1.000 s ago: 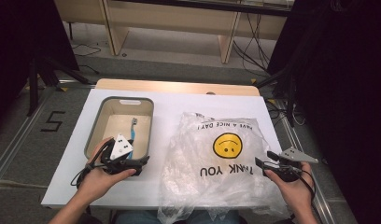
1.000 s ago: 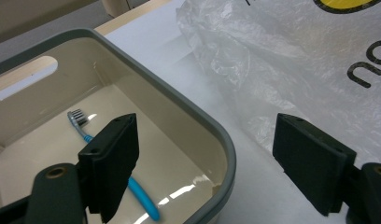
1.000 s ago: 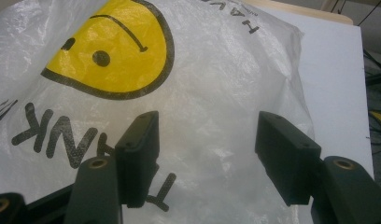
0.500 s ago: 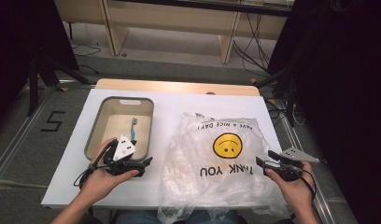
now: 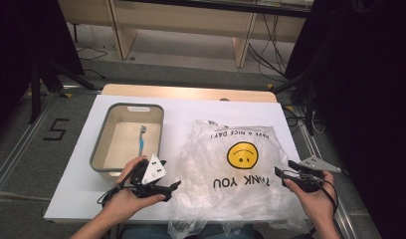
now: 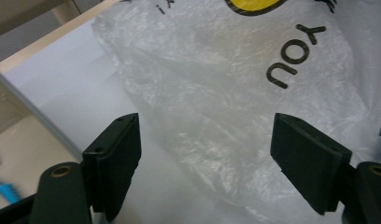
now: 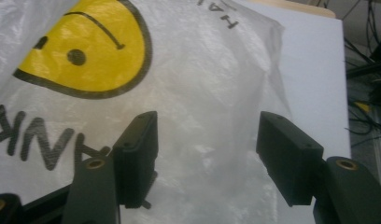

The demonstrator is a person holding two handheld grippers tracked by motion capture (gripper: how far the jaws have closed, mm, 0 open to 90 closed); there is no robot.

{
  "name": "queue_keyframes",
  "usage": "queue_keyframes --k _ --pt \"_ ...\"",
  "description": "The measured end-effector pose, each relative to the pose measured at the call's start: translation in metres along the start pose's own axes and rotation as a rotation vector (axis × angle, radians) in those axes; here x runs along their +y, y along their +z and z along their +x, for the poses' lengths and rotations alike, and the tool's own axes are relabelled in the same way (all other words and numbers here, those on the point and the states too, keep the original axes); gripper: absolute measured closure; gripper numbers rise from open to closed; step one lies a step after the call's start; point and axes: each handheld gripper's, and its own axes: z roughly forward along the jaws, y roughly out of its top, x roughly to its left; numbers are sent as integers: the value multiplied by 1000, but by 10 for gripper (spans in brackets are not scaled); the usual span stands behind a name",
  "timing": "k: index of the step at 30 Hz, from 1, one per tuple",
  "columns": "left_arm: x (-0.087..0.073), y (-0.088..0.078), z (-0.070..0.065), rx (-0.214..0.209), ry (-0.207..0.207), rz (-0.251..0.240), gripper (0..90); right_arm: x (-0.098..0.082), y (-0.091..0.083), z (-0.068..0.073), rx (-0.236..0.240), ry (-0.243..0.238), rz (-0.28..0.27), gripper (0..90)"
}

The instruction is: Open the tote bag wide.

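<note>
Lying crumpled on the white bench (image 5: 86,194), a clear plastic bag (image 5: 226,189) showed a yellow smiley face; both grippers' fingers (image 6: 115,163) stood open, empty.

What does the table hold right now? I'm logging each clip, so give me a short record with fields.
surface: white table
bag: clear plastic bag with a yellow smiley and THANK YOU print, lying crumpled at the table's centre-right
bin: grey bin at the left
bin contents: blue toothbrush
left gripper: open, at the bag's left edge, jaws apart over the plastic
right gripper: open, at the bag's right edge, nothing pinched
held: nothing
</note>
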Motion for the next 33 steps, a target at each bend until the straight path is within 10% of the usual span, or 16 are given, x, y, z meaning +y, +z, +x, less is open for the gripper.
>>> queue_keyframes --k 16,33 --pt "-21 45 -50 -122 154 204 229 -12 1 -20 -107 55 164 378" --pt "-26 59 -46 -162 82 265 423 -22 7 -23 -87 127 344 470"
